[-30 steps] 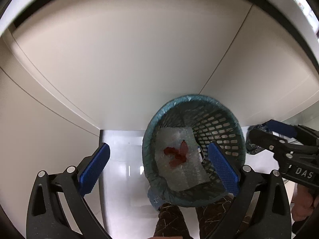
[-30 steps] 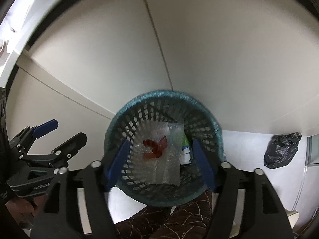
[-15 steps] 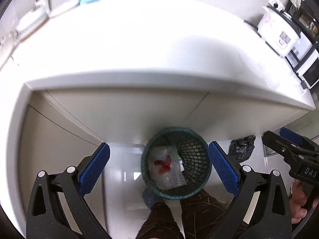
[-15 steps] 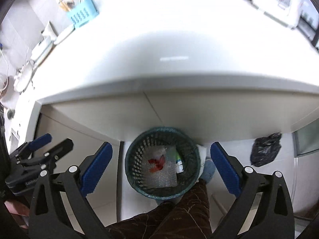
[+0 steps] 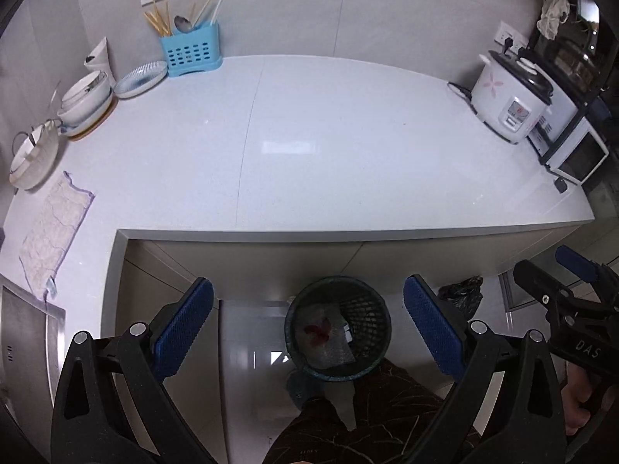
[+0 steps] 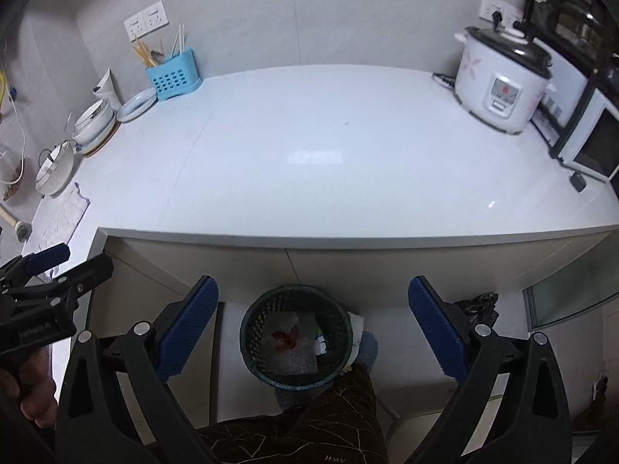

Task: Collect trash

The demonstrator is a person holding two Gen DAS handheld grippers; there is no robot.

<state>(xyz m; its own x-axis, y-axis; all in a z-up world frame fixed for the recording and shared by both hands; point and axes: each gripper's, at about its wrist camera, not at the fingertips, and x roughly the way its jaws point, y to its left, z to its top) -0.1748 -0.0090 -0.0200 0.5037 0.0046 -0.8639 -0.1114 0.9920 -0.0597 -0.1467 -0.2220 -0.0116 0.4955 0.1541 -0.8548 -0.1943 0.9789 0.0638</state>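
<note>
1. The bin (image 5: 337,328) stands on the floor, just in front of the worktop (image 5: 348,147) edge and below it. I think it sits there so trash can drop straight in.
2. Inside the bin lies a see-through plastic sheet (image 6: 296,355) with red scraps (image 6: 285,339) on top. A small white and green packet (image 6: 320,342) lies beside the sheet, on the right.
3. So the trash looks like it is already in the bin.
4. The left gripper (image 5: 308,332) hangs high above the bin. Its blue pads are wide apart and hold nothing.
5. The right gripper (image 6: 313,332) hangs above the bin too. Its jaws have just been opening, and now they are wide apart with nothing between them.
6. A black bag (image 5: 462,295) lies on the floor, just right of the bin.
7. Far behind the bin, at the back left of the worktop, a blue holder (image 5: 191,52) keeps chopsticks and a spoon standing up.
8. Bowls (image 5: 87,96) are stacked left of the holder, and a plate (image 5: 141,79) sits between them.
9. A rice cooker (image 5: 510,100) stands on the worktop, far right of the bin.
10. The middle of the worktop shows no trash, so I think the job is almost done.
</note>
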